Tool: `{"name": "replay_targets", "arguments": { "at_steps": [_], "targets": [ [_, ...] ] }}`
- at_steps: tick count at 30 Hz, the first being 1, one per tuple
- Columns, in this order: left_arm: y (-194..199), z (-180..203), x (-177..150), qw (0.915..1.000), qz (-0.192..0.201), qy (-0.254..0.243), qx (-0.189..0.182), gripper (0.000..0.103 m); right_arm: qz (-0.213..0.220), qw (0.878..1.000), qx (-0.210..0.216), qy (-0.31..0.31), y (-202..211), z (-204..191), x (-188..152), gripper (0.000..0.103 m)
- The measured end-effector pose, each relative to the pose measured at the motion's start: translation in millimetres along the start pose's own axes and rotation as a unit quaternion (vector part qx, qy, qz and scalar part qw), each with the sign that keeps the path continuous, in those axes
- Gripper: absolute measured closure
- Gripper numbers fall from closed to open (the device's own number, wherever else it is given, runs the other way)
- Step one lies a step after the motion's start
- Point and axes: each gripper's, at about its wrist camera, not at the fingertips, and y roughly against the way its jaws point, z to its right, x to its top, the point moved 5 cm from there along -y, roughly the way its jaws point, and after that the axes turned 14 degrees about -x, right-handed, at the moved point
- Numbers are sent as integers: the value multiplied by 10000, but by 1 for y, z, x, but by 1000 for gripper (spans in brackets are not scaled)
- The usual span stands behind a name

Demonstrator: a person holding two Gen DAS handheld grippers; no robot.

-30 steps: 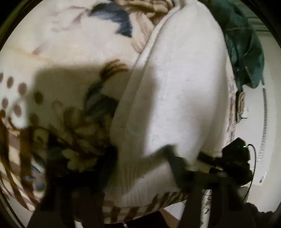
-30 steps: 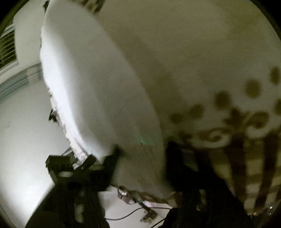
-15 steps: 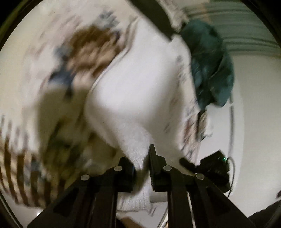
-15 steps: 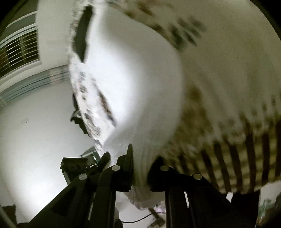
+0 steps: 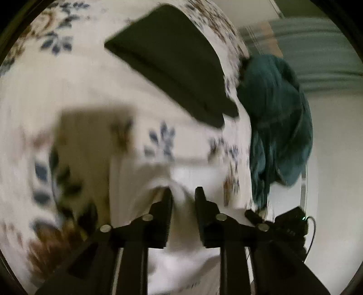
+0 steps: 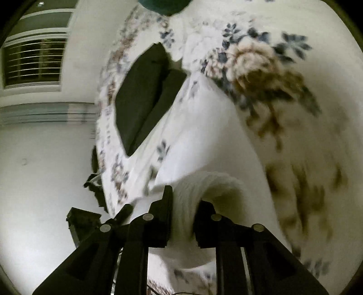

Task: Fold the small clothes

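Note:
A white knit garment [image 5: 181, 256] lies on a floral blanket [image 5: 68, 90]. My left gripper [image 5: 183, 192] is shut on a pinched fold of its ribbed edge. My right gripper [image 6: 184, 195] is shut on another part of the white garment [image 6: 204, 140], whose edge arches up between the fingers. A folded black garment [image 5: 179, 61] lies further along the blanket; it also shows in the right wrist view [image 6: 140, 97]. Both views are blurred by motion.
A teal cloth [image 5: 276, 122] hangs over the blanket's right edge, with its tip in the right wrist view [image 6: 165, 5]. The floral blanket [image 6: 283, 79] covers the whole work surface. A black device with a cable [image 5: 292, 224] sits beside it. A window with blinds [image 6: 34, 61] is at the left.
Both grippers closed on the white garment's edge and carried it forward over the blanket. The black folded garment and teal cloth have come into fuller view.

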Motion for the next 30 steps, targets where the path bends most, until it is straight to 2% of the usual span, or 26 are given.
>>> {"name": "replay_targets", "arguments": {
  "at_steps": [1, 2, 3, 4, 6, 8, 9, 10, 12, 13, 14, 15, 16, 17, 18, 21, 24, 27, 30],
  "targets": [
    [6, 4, 9, 9999, 125, -31, -114, 64, 13, 10000, 79, -19, 0, -1, 8, 67],
    [13, 5, 12, 9996, 199, -64, -211, 39, 43, 9997, 249, -59, 4, -4, 16, 56],
    [21, 8, 15, 9991, 306, -106, -289, 28, 120, 9986, 499, -95, 12, -6, 21, 38],
    [24, 9, 18, 9988, 374, -129, -293, 21, 197, 9976, 657, -97, 19, -1, 20, 31],
    [27, 5, 13, 9989, 294, -282, -245, 21, 282, 9969, 723, -95, 30, 10, 16, 25],
    [13, -1, 12, 9986, 61, -516, 66, 21, 387, 9987, 298, -134, 32, 28, 15, 23],
    [1, -5, 8, 9965, -127, -735, 390, 21, 412, 9990, 86, -140, 30, 34, 16, 23],
    [-15, -8, 5, 9926, -378, -943, 661, 21, 379, 9991, -169, -113, 23, 41, 17, 23],
    [-38, -9, 1, 9853, -724, -1251, 909, 22, 283, 9975, -648, 65, 3, 45, 25, 23],
    [-47, -8, -1, 9817, -814, -1388, 1016, 26, 234, 9969, -728, 180, -6, 43, 26, 23],
    [-59, -3, -2, 9777, -867, -1662, 943, 57, 149, 9960, -783, 399, -17, 37, 27, 24],
    [-66, 3, -4, 9722, -895, -1942, 951, 87, 173, 9948, -839, 545, -24, 34, 27, 44],
    [-69, 5, -4, 9647, -905, -2179, 1174, 96, 261, 9908, -1131, 697, -30, 28, 28, 82],
    [-69, 8, -3, 9628, -875, -2263, 1193, 96, 330, 9888, -1260, 730, -31, 26, 30, 91],
    [-65, 9, -1, 9652, -794, -2241, 1088, 96, 518, 9880, -1234, 772, -27, 19, 32, 94],
    [-47, 3, 16, 9730, -549, -2002, 1008, 96, 916, 9832, -1296, 904, -8, 6, 36, 97],
    [-45, -24, 43, 9785, -428, -1661, 1149, 98, 1247, 9765, -1481, 944, 8, -4, 51, 98],
    [-53, -57, 68, 9874, -378, -1047, 1121, 99, 1152, 9709, -1918, 854, -8, 1, 72, 98],
    [-43, -64, 72, 9943, -386, -569, 810, 97, 700, 9686, -2192, 944, -35, 8, 82, 96]
  ]
}}
